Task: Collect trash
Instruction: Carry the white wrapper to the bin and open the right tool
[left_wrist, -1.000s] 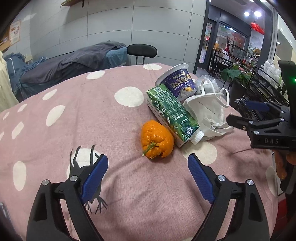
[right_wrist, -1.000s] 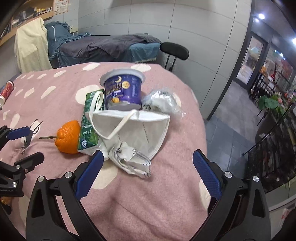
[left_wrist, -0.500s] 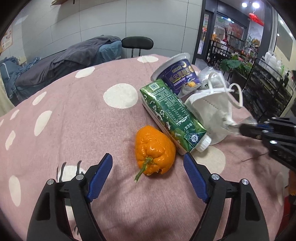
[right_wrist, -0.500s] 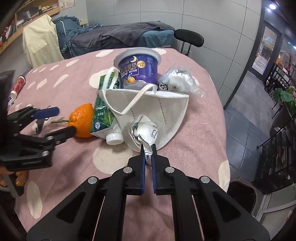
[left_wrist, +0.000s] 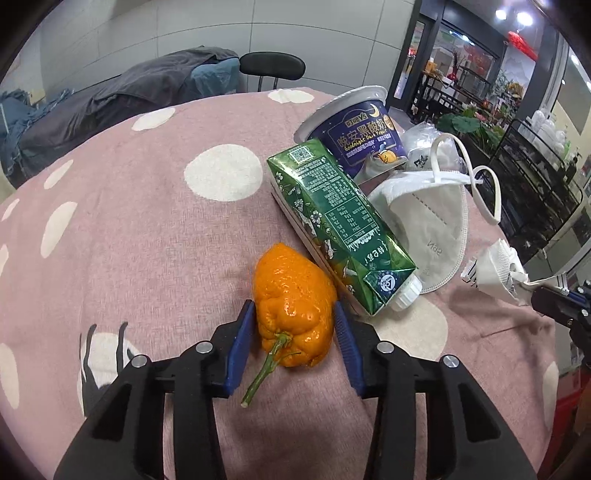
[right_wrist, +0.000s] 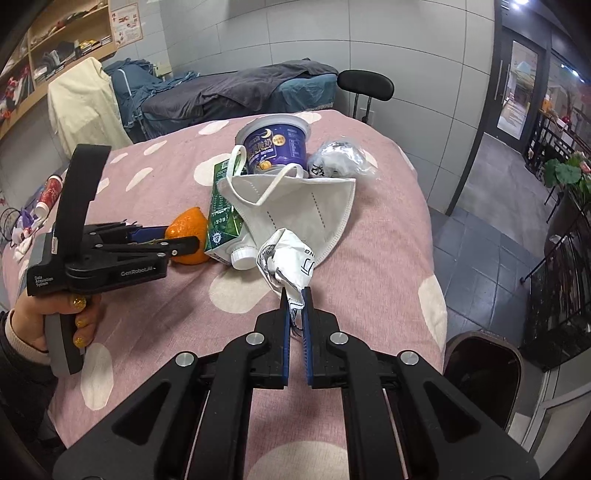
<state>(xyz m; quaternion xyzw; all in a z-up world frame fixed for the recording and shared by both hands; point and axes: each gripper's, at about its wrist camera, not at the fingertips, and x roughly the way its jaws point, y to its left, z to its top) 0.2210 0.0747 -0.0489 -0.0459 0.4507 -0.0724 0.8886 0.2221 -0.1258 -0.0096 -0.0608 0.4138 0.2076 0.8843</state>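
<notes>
In the left wrist view the left gripper sits low at centre, its jaws just closing on the orange fruit, pads at both flanks; firm, rounded and waxy, it looks best held across the middle, not by the stem; the green carton lies just right of it, light and crushable; at lower centre of the right wrist view the right gripper is clamped on the crumpled wrapper, limp and weightless, lifted off the pink cloth; the dark bin stands lower right.

Bumpy orange, green carton, white mask together
</notes>
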